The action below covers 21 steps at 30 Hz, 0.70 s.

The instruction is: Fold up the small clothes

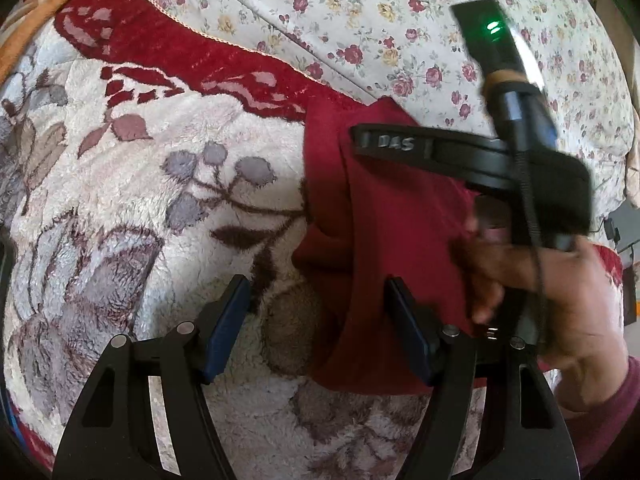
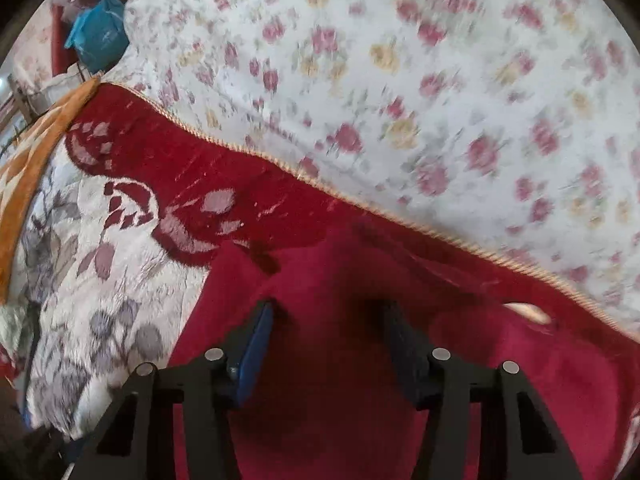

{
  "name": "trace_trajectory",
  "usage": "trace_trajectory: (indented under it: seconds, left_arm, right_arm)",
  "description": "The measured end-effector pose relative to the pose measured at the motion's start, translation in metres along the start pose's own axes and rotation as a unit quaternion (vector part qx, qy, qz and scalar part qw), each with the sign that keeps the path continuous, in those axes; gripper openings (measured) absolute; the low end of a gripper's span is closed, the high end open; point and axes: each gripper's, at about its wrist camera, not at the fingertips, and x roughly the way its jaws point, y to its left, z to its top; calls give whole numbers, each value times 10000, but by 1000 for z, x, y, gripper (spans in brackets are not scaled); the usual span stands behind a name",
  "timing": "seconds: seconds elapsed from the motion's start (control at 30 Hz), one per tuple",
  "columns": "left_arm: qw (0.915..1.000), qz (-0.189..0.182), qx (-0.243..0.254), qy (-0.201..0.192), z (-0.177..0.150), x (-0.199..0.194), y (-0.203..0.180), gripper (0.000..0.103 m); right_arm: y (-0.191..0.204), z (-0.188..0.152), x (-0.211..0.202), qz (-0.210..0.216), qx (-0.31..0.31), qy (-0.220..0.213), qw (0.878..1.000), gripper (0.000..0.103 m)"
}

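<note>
The dark red cloth (image 1: pixel 384 248) lies on the fluffy blanket (image 1: pixel 140 208) by the flowery sheet (image 1: pixel 360 8), the left gripper (image 1: pixel 316 300) is wide open over its edge holding nothing, and the right gripper (image 2: pixel 328 320) hangs partly open above it, pinching nothing

Left gripper (image 1: pixel 316 320) points steeply down, jaws wide apart, pads pressing nothing. Right gripper (image 2: pixel 328 344) tilts down, jaws parted; right hand (image 1: pixel 560 300) grasps its handle.
</note>
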Motion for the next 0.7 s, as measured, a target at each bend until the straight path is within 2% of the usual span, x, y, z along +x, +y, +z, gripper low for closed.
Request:
trace_trajectory:
  seconds: [0.2, 0.37, 0.4, 0.47, 0.63, 0.7]
  left_arm:
    - [10000, -20, 14, 21, 2, 2, -1, 72]
    - [9995, -224, -231, 69, 1, -5, 9, 72]
    - [9992, -272, -300, 71, 0, -7, 11, 72]
    - [9985, -354, -414, 78, 0, -9, 16, 71]
    - [9985, -370, -405, 80, -1, -9, 16, 72]
    - [9988, -333, -355, 74, -1, -8, 14, 72]
  right_arm:
    - [-6, 1, 9, 199, 196, 3, 9996, 54]
    - [-20, -6, -23, 568, 534, -212, 9967, 55]
    - [-22, -9, -31, 616, 612, -260, 9959, 56]
    - [-23, -12, -41, 585, 681, -206, 9957, 69]
    - [-9, -9, -41, 804, 622, -2, 9948, 71]
    - [3, -5, -33, 858, 544, 117, 9948, 76]
